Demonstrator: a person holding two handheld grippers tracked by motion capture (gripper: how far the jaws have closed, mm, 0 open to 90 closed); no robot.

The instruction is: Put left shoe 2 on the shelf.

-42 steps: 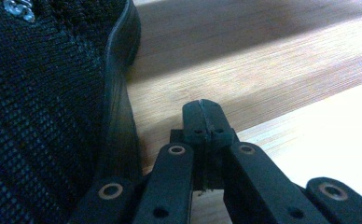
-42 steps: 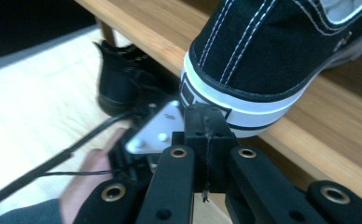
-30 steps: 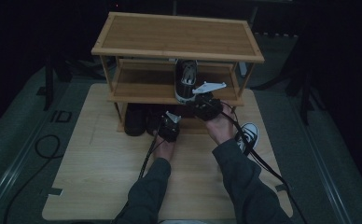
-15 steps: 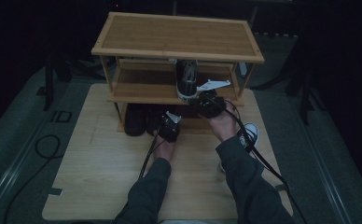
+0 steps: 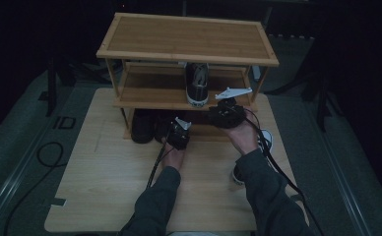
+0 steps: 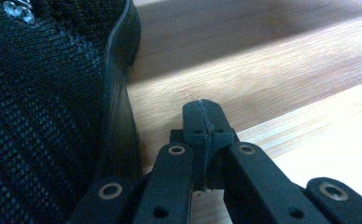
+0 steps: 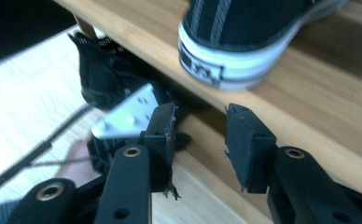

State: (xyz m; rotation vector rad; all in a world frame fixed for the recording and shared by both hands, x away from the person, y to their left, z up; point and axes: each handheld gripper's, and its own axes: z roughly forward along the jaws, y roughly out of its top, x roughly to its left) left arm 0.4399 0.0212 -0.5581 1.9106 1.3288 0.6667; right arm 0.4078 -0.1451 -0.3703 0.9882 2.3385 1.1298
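- High view: wooden shoe rack (image 5: 189, 37) stands at the far edge of the board (image 5: 105, 196). Black sneaker (image 5: 197, 83) with a white sole sits on the middle shelf, heel at the shelf's front edge. Right gripper (image 5: 227, 112) hangs just right of the heel, below the shelf edge. Left gripper (image 5: 178, 133) is low at the bottom shelf, beside dark shoes (image 5: 143, 125). Another sneaker (image 5: 266, 139) lies at the board's right edge, partly behind the right forearm.
- Left gripper view: left gripper (image 6: 202, 116) has its jaws pressed together, nothing between them, tips over the bottom shelf's wood. A black mesh shoe (image 6: 44, 112) lies just left of them, not touching.
- Right gripper view: right gripper (image 7: 200, 140) has its jaws apart, just been opening, nothing between them. Sneaker heel (image 7: 230, 51) rests on the shelf edge above the jaws, clear of both pads.
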